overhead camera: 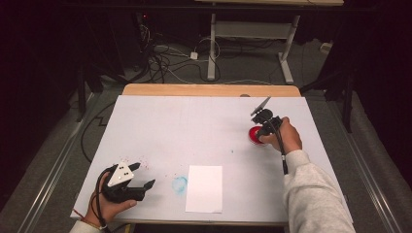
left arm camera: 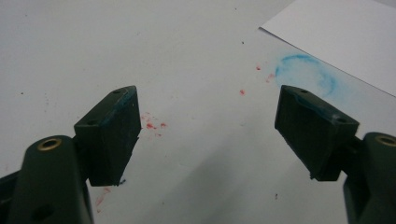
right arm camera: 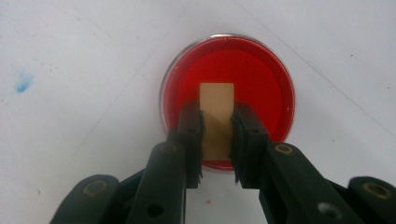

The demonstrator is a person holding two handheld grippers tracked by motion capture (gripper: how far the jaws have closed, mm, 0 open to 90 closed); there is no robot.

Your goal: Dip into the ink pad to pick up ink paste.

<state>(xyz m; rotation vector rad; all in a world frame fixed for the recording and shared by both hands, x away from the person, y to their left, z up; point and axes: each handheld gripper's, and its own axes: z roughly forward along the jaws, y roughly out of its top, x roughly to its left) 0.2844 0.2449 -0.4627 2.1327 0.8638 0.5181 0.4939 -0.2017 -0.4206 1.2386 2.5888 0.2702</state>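
A round red ink pad [right arm camera: 243, 65] in a clear dish sits on the white mat at the right [overhead camera: 254, 135]. My right gripper [right arm camera: 217, 135] is shut on a small tan wooden block [right arm camera: 216, 100], held right over the red pad; whether the block touches the ink I cannot tell. In the high view the right gripper [overhead camera: 265, 127] hangs over the pad. My left gripper [overhead camera: 144, 175] rests near the front left of the mat, jaws wide apart and empty [left arm camera: 208, 135]. A white sheet of paper [overhead camera: 204, 188] lies at the front centre.
A blue ring-shaped ink smudge [overhead camera: 179, 184] lies just left of the paper, also near the left gripper's far jaw [left arm camera: 306, 74]. Red ink specks [left arm camera: 152, 123] dot the mat. The wooden table edge [overhead camera: 209, 90] runs along the back; cables and a desk frame lie beyond.
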